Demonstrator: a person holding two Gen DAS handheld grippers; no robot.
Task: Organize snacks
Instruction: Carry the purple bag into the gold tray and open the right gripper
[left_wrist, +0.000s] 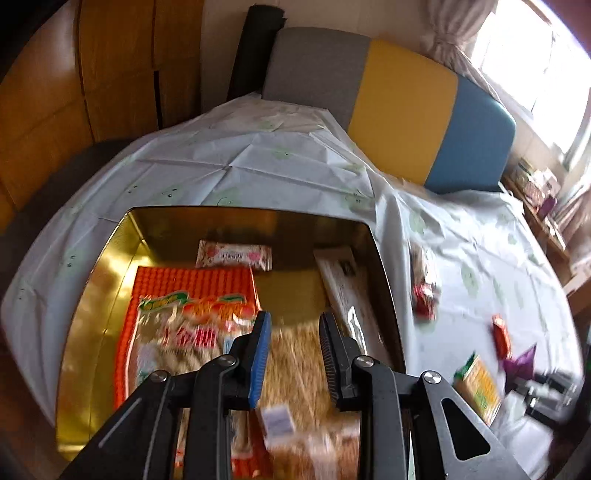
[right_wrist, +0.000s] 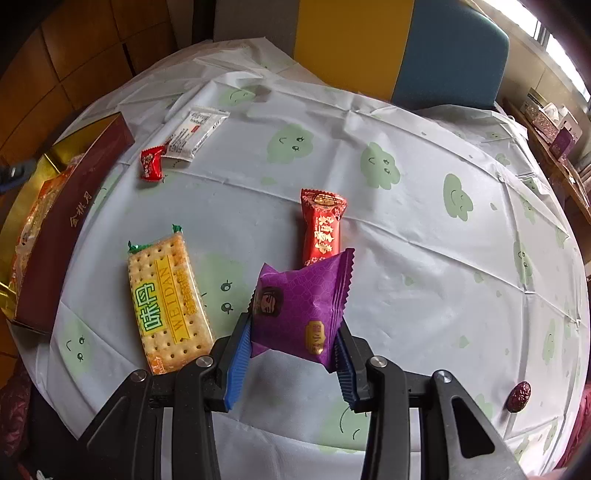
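Purple crinkled snack packet (right_wrist: 301, 306) in right claw (right_wrist: 291, 354).

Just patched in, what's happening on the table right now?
Snacks are being sorted into the gold tin. The right gripper is shut on a purple packet, held above the tablecloth. The left gripper is open over the tin, which already holds an orange bag and a pink packet. Still on the cloth: a cracker pack, a red packet, a small red candy, a white packet and a date.
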